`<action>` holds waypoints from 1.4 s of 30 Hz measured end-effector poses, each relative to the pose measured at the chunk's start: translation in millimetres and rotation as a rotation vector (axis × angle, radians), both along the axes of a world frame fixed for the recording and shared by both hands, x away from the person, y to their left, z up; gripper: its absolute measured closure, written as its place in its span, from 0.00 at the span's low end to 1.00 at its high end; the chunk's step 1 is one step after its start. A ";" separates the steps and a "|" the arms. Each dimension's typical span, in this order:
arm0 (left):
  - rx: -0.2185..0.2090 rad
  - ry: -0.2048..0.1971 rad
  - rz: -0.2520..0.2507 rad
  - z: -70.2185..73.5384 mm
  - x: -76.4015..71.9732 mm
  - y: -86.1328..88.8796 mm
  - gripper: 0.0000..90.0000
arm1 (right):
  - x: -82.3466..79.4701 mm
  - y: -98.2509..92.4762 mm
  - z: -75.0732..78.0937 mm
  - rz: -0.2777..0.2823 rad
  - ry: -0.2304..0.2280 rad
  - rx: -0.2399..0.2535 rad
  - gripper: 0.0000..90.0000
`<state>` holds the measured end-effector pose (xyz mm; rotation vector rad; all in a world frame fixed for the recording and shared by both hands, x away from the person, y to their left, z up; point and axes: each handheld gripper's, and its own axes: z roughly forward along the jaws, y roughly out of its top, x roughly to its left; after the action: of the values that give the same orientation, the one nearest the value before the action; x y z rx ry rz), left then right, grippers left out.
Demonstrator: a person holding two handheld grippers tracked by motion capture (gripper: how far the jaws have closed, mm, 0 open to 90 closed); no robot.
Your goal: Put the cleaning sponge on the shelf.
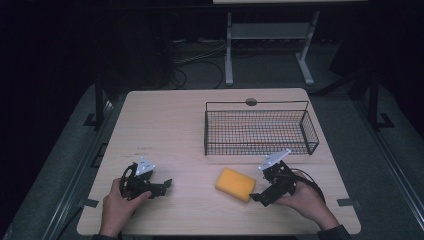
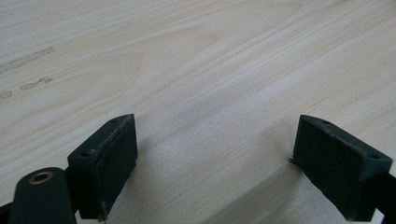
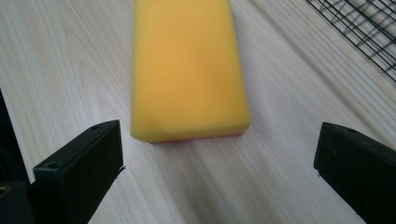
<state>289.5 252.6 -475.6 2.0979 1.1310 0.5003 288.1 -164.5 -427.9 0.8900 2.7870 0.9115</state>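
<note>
A yellow sponge (image 1: pixel 235 184) lies flat on the wooden table (image 1: pixel 170 130), in front of the wire basket (image 1: pixel 260 129). My right gripper (image 1: pixel 257 196) sits just right of the sponge, low over the table, its jaws open wide and pointing at the sponge's near end. In the right gripper view the sponge (image 3: pixel 187 70) lies just ahead of the two black pads (image 3: pixel 79 172), apart from them, with a thin red layer showing under its near edge. My left gripper (image 1: pixel 167 184) rests near the table's front left, open with nothing between its pads (image 2: pixel 105 163).
The black wire basket (image 3: pixel 364 32) stands at the back right of the table and looks unfilled. A round grey cap (image 1: pixel 251 102) sits at the table's far edge. Beyond it stand a dark floor with cables and white table legs (image 1: pixel 229 50).
</note>
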 end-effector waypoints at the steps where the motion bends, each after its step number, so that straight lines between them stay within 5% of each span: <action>1: 0.000 0.000 0.000 0.0 0.0 0.0 0.14 | 1.0 2.2 0.6 0.003 0.000 0.000 0.01; 22: 0.001 0.002 0.003 0.2 -0.1 -0.2 0.14 | 18.6 42.7 3.4 0.077 0.002 -0.056 0.01; 42: 0.003 0.002 0.001 0.2 -0.1 -0.1 0.14 | 25.6 71.6 -12.9 0.131 0.037 -0.112 0.01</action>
<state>289.4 252.5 -475.3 2.1010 1.1333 0.5007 313.6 -92.8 -440.8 0.7239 2.9237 0.7521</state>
